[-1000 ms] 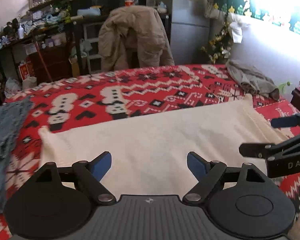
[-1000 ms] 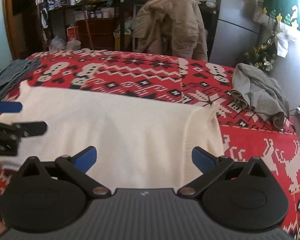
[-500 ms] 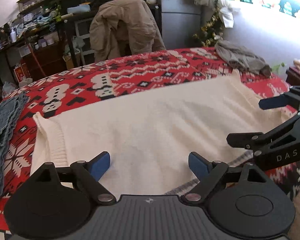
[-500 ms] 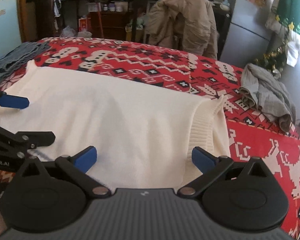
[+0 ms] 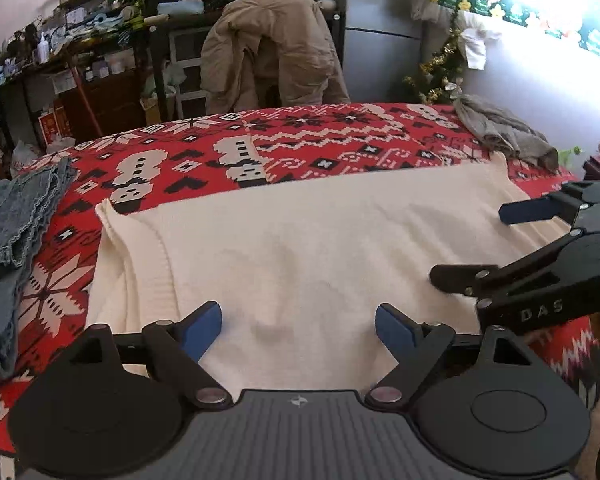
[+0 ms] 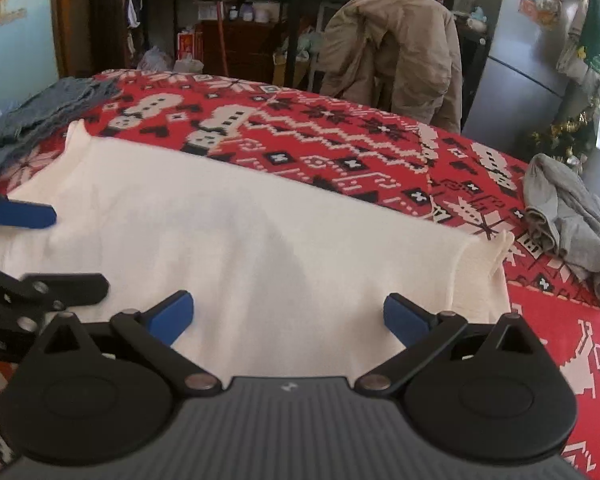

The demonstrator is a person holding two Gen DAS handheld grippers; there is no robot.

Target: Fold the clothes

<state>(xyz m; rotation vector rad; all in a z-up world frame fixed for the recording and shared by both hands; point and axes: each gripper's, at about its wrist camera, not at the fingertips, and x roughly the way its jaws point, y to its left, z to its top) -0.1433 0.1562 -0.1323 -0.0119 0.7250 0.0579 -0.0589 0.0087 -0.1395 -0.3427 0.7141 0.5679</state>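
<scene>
The sweater point(image 5: 308, 248) lies flat across the near part of the worktop point(image 5: 300, 136), so nothing rises from it to block a pass over its top. Beyond its far edge a broad band of red cover lies bare. Left of the sweater, jeans point(image 5: 12, 216) lie heaped along the worktop's edge, just beside its ribbed hem. Off its far right corner a grey garment point(image 6: 568, 216) sits bunched up. Behind the worktop stands a chair draped with a tan coat point(image 5: 272, 52).

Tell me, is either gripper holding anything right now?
Nothing is held. The left gripper and right gripper are both open, poised over the near edge of the cream sweater.
</scene>
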